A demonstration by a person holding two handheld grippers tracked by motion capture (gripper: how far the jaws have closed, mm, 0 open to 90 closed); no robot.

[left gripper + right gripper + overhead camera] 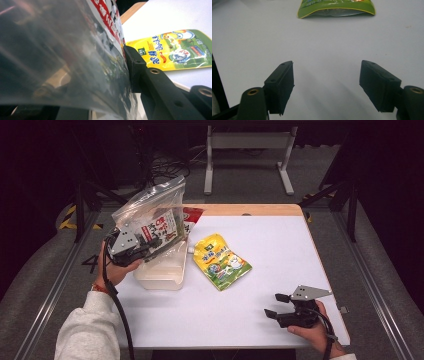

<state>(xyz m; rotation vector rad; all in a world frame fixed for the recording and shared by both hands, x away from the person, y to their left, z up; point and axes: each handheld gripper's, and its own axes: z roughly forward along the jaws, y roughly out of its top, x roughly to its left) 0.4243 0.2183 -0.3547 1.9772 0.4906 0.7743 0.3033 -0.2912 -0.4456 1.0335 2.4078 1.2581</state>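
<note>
My left gripper (142,245) holds a clear zip bag (152,212) up over the table's left side, shut on the bag's lower edge. Printed snack packets (162,227) show inside the bag. In the left gripper view the bag (62,55) lies across the jaws, with one black finger (135,67) pressed against it. A yellow-green spouted pouch (221,261) lies flat at the table's middle, also seen as the pouch (175,50) and the pouch's bottom edge (335,6). My right gripper (275,305) rests low near the front right, open with nothing between its fingertips (328,75).
A clear plastic container (162,270) stands on the white table (260,320) under the bag. A red packet (192,214) lies behind the bag near the wooden far edge (250,210). A metal stand (247,150) stands on the floor beyond.
</note>
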